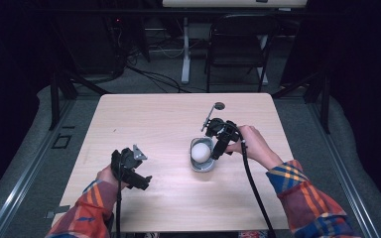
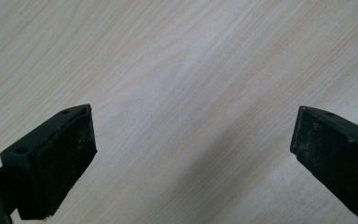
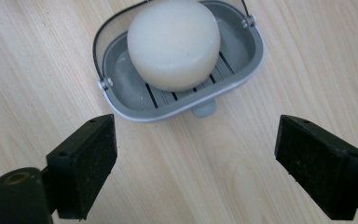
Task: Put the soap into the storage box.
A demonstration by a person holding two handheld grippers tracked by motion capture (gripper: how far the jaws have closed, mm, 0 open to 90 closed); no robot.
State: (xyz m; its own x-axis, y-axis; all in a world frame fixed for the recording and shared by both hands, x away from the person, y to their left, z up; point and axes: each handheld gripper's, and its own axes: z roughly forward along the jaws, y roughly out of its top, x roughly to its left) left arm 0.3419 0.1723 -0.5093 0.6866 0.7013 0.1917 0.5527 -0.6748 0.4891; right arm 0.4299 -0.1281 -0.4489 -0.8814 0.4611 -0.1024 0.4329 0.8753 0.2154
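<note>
A round white soap bar (image 1: 201, 151) (image 3: 174, 43) lies in a grey soap dish (image 1: 202, 167) (image 3: 135, 106) with a thin wire handle, right of the table's middle. My right gripper (image 1: 219, 148) (image 3: 196, 151) hovers just to the dish's right, open, its black pads wide apart and nothing between them. My left gripper (image 1: 138, 179) (image 2: 193, 149) is at the near left of the table, open over bare wood, far from the dish.
The light wooden table (image 1: 154, 119) has a small round hole (image 1: 219, 105) near its far edge. Behind the table stand a dark folding chair (image 1: 238, 42) and a white desk leg (image 1: 185, 49) with cables on the floor.
</note>
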